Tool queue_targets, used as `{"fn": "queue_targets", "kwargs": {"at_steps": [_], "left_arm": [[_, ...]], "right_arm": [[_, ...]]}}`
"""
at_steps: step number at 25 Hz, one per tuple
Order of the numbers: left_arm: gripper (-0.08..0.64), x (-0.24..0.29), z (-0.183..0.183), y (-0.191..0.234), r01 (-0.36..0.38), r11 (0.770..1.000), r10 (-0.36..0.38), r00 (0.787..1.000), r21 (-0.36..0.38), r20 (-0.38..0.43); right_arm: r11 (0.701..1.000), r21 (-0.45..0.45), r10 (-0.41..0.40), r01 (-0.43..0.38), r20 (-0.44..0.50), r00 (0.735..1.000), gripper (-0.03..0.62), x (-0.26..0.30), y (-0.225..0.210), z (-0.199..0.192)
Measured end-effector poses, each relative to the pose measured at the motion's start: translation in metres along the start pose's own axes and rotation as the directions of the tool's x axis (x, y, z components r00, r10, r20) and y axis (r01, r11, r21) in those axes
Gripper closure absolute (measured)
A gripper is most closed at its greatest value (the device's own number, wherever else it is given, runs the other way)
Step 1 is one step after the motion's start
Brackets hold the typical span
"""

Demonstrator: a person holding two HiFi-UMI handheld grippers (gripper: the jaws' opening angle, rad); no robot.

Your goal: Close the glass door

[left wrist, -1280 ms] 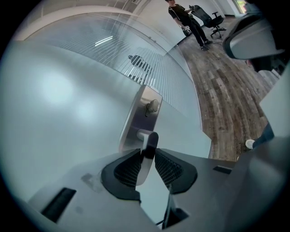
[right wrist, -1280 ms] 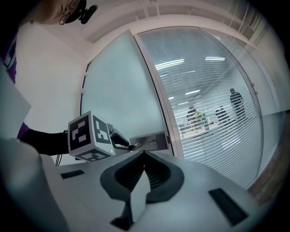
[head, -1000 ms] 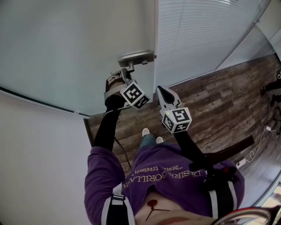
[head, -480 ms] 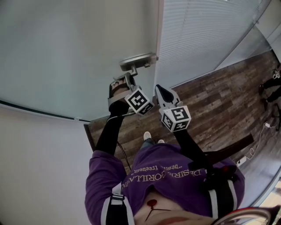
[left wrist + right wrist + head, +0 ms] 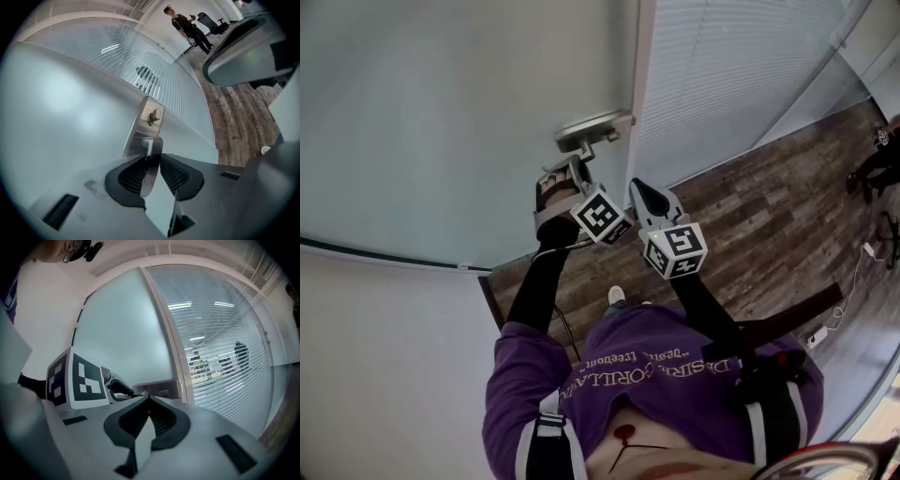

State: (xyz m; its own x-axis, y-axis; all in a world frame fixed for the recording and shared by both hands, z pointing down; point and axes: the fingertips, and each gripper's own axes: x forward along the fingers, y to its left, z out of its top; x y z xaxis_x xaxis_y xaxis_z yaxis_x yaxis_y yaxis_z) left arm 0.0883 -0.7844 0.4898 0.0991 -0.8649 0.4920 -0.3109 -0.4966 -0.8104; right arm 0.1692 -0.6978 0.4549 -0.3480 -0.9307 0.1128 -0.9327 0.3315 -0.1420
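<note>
The frosted glass door (image 5: 459, 103) fills the upper left of the head view, with its metal handle (image 5: 593, 125) near the door's right edge. My left gripper (image 5: 577, 159) is just below that handle. In the left gripper view my left gripper (image 5: 151, 161) is shut on the handle's lever (image 5: 149, 173), which runs between the two pads below the lock plate (image 5: 144, 124). My right gripper (image 5: 636, 189) hangs beside the left one, close to the door edge. Its jaws (image 5: 149, 398) are shut with nothing between them.
A glass partition with white blinds (image 5: 722, 84) stands right of the door edge. Dark wood floor (image 5: 750, 216) spreads to the right, with cables (image 5: 867, 251) lying on it. A person (image 5: 185, 26) and an office chair (image 5: 208, 21) are far down the room.
The door edge and handle have shifted slightly right in the head view, the left gripper going with them. The right gripper has drifted a little up and left, closer to the left one.
</note>
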Motion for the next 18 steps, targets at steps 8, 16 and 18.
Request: {"fn": "queue_targets", "kwargs": {"at_steps": [8,16,18], "left_arm": [[0.462,0.017,0.004,0.012,0.004,1.000,-0.004,1.000,-0.019,0.019],[0.460,0.027,0.003,0.019,0.011,0.999,-0.010,0.999,-0.051,0.033],[0.462,0.033,0.005,0.021,0.019,0.998,-0.016,0.999,-0.066,0.035]], "right_arm": [[1.000,-0.007,-0.017,0.017,-0.001,1.000,0.603,0.016,-0.005,0.005],[1.000,-0.012,-0.014,0.014,0.003,1.000,0.603,0.029,0.001,0.006],[1.000,-0.011,-0.018,0.018,0.001,1.000,0.603,0.034,0.000,0.008]]}}
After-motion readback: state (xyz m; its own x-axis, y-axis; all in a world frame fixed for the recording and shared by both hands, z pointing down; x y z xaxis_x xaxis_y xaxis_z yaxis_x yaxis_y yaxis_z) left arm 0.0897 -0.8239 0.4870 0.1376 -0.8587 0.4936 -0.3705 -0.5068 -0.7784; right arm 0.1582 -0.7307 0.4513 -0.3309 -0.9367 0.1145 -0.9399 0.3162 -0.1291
